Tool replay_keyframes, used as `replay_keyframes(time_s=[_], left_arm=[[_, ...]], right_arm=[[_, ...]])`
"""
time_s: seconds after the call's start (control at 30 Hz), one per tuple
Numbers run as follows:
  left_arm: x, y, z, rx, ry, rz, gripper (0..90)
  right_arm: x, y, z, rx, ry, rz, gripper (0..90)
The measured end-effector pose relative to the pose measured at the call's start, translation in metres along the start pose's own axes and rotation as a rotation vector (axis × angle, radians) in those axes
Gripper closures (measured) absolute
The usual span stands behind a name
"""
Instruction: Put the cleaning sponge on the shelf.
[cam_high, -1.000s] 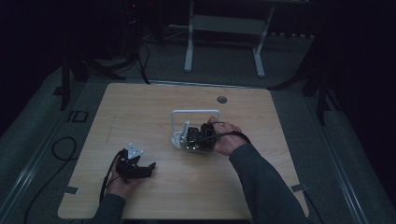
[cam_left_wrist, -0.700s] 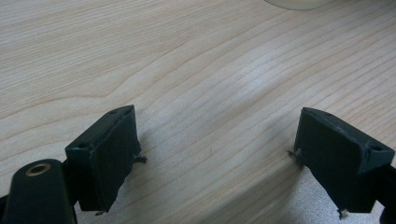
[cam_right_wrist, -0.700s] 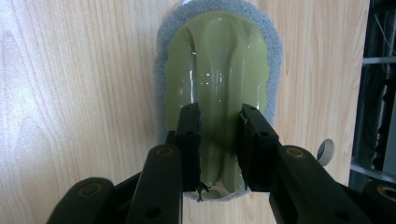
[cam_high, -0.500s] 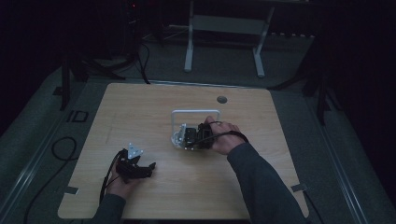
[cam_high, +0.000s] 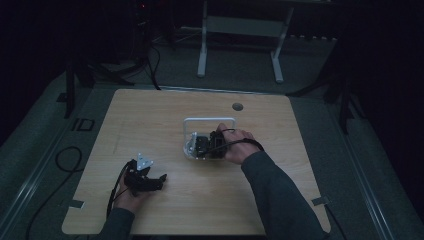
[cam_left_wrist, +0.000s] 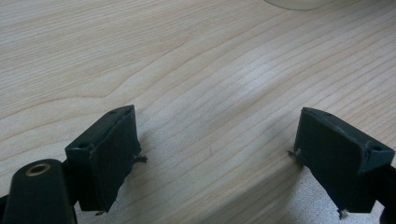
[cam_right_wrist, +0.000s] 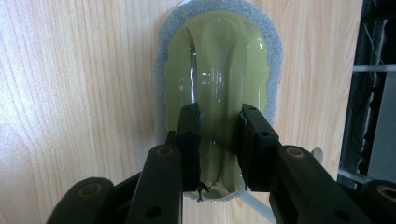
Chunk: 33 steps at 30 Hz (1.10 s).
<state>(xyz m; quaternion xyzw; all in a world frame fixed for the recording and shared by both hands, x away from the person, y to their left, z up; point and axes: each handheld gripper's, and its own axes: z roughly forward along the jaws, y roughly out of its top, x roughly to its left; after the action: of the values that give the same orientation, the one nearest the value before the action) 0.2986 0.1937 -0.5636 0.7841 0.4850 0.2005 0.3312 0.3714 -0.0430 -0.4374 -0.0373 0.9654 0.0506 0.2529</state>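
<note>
right gripper (cam_right_wrist: 218, 144): jaws clamped on raised handle of green scrubber (cam_right_wrist: 217, 79); scrubber pad-down on table (cam_high: 150, 120), beside clear container (cam_high: 210, 125) | left gripper (cam_left_wrist: 217, 154): jaws spread wide, nothing between; low over bare wood

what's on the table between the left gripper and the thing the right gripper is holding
Nothing: in the high view, bare wooden table separates the left gripper from the clear container where the right gripper clamps a green sponge.
</note>
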Motion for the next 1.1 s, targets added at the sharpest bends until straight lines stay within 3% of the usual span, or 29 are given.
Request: replay_keyframes(time_s=[0.77,1.1], left_arm=[[0.000,0.000,0.000,0.000,0.000,0.000,13.8],[0.000,0.000,0.000,0.000,0.000,0.000,13.8]], right_arm=[[-0.001,0.009,0.017,0.037,0.006,-0.020,71.9],[0.002,0.014,0.028,0.077,-0.010,-0.058,71.8]])
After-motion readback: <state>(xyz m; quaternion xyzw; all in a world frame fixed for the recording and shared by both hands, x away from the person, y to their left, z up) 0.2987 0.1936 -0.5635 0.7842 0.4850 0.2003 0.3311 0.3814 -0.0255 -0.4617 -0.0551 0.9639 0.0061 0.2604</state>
